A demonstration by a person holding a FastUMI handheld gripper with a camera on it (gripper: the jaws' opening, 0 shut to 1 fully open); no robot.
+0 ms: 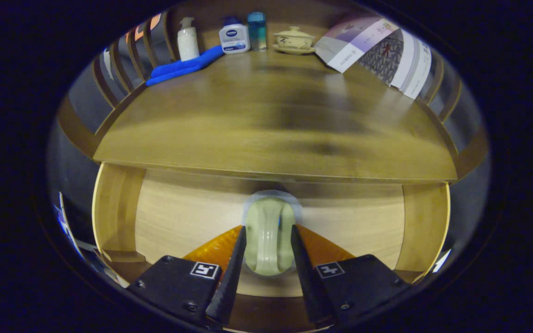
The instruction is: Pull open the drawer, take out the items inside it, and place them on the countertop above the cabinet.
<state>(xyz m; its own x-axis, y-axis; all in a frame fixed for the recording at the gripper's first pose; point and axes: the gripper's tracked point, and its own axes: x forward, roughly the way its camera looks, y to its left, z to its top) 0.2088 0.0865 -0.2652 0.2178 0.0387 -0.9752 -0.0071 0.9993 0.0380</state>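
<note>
The drawer [178, 217] stood pulled open below the countertop [266, 134] of the wooden cabinet. Inside it lay one item: a pale green object [269, 240] with a raised, rounded loop shape, resting on the light wood floor of the drawer, centred between its two side walls.

The gripper [269, 243] reached down into the drawer. Its two fingers stood one on each side of the pale green object, each finger lying close against a flank of it. Whether both fingers actually pressed on the object could not be determined; the gap between them matched its width.

The countertop carried six items, all along its far edge, well apart from the drawer:

1. One white pump bottle [187, 40], upright, at the far left.
2. One blue cloth [184, 67], folded long, lying in front of the pump bottle and running toward the left rim.
3. One white bottle with a blue cap [234, 37], upright, just beside the cloth's right end.
4. One teal cylindrical container [257, 30], upright, just right of that bottle.
5. One cream lidded cup on a saucer [294, 40], near the centre.
6. One folded printed leaflet [377, 51], standing against the far right corner.

The broad middle of the countertop showed a dark shadow.
</note>
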